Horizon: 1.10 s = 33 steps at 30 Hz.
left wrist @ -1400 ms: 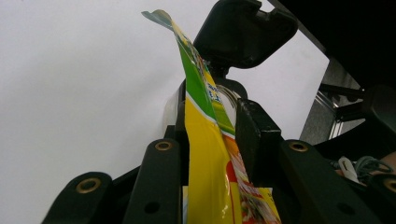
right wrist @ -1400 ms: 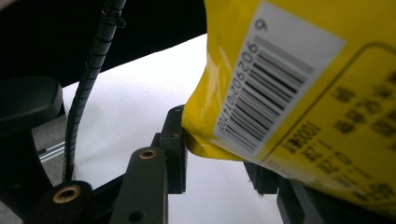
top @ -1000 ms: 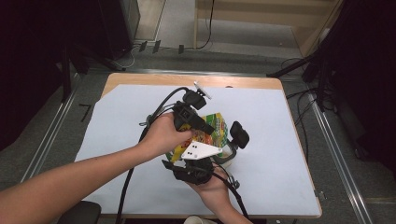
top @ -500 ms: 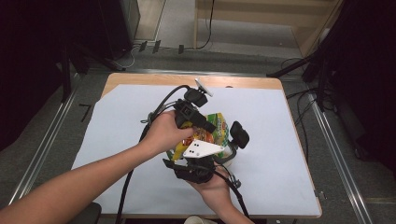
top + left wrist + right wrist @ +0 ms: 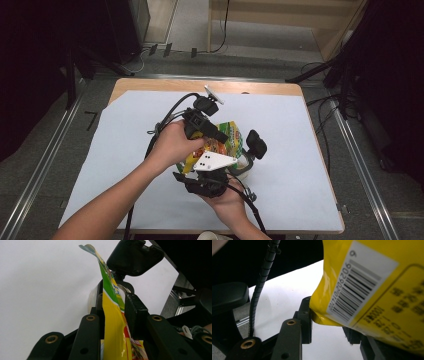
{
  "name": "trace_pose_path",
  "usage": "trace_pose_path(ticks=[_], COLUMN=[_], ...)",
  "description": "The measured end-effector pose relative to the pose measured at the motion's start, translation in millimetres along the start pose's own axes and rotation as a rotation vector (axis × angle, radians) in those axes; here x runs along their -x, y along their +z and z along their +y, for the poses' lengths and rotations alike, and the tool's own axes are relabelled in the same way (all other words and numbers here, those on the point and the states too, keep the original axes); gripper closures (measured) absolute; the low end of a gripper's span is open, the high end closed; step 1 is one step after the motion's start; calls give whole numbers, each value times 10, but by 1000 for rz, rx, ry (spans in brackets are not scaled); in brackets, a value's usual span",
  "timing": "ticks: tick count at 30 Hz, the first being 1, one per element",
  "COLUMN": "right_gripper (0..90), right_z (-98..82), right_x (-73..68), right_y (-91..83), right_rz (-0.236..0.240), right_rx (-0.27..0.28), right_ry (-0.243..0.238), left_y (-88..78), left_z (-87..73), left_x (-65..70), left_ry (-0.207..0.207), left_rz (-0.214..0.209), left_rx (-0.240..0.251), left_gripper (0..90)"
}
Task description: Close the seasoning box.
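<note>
The snack bag point(image 5: 227, 137) is a glossy foil pouch, mainly yellow with a green band near one end and red printing on its face. It is held above the white sheet on the table, near the table's middle, between the two hands. In the left gripper view the snack bag point(image 5: 113, 315) stands edge-on and upright, its flat sealed end at the top. In the right gripper view the snack bag point(image 5: 372, 290) shows a white barcode label on its yellow back.
</note>
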State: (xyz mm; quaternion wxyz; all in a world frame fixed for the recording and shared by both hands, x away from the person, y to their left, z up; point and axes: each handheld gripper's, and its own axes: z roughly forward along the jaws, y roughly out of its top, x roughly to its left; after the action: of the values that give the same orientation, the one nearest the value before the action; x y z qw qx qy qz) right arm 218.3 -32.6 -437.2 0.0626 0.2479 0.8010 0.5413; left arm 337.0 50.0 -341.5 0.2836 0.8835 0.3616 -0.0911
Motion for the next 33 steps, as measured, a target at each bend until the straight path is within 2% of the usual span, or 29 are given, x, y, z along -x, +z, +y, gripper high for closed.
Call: trace_pose_path(ticks=[11,19,33], right_gripper=[651,652,652], right_z=[1,-11,-10], right_x=[16,-23,-23], right_y=[-5,7,30], right_rz=[-12,-21,-14], right_rx=[-20,-28,-24], right_ry=[-7,-35,-25], left_y=[27,-5,-12], left_z=[6,-64,-63], left_x=[-27,-24,-41], left_ry=[12,21,23], left_rz=[-31,-31,-28], left_rx=[14,36,37], left_gripper=[736,736,736])
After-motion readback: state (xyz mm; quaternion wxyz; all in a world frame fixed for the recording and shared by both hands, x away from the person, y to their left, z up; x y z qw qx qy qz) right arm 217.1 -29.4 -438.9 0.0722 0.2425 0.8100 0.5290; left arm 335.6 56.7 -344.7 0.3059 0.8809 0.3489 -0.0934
